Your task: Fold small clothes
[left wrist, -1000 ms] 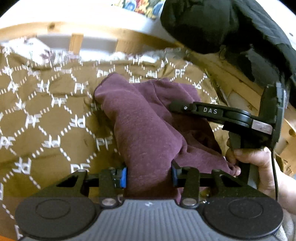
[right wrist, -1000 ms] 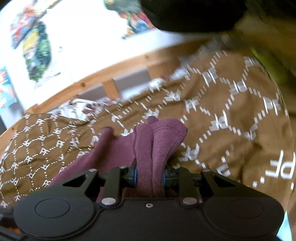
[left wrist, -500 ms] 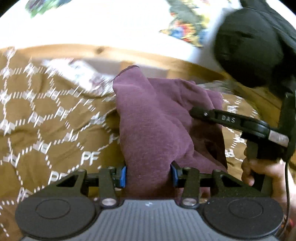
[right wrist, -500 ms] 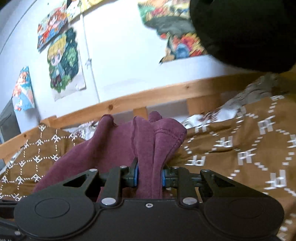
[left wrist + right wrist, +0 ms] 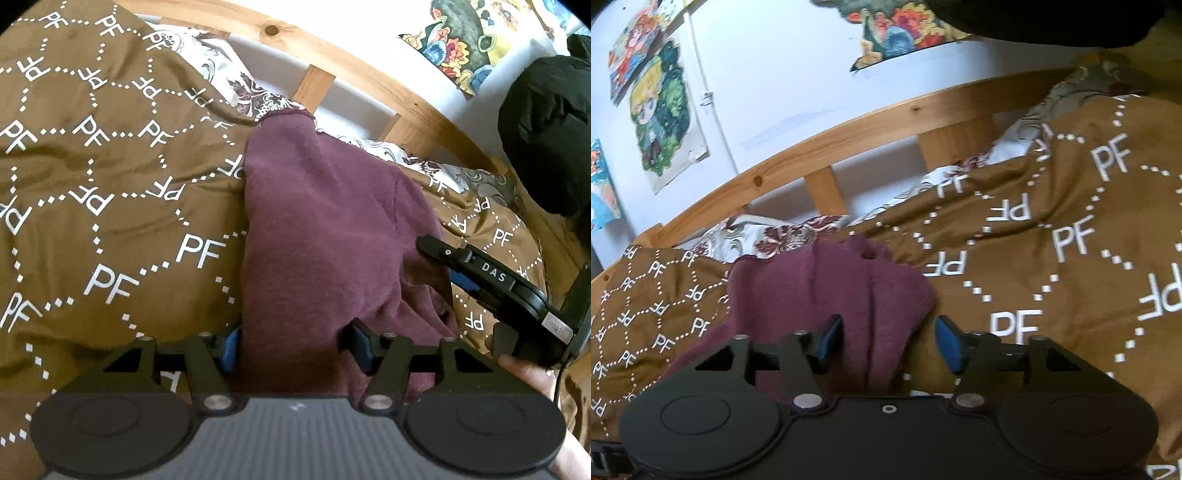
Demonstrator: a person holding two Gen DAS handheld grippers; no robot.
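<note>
On the bed, your two grippers ease their jaws apart around a maroon garment.

Your left gripper has just been opening; the garment fills the gap between its blue pads and touches both of them, so whether it is still gripped cannot be told. Your right gripper has also just been opening: its jaws stand clearly apart, a fold of the garment lies between them against the left pad, and the right pad is clear of the cloth. The garment lies bunched on the brown blanket, its far end near the wooden rail. In the left view your right hand holds the other gripper at the garment's right edge.
</note>
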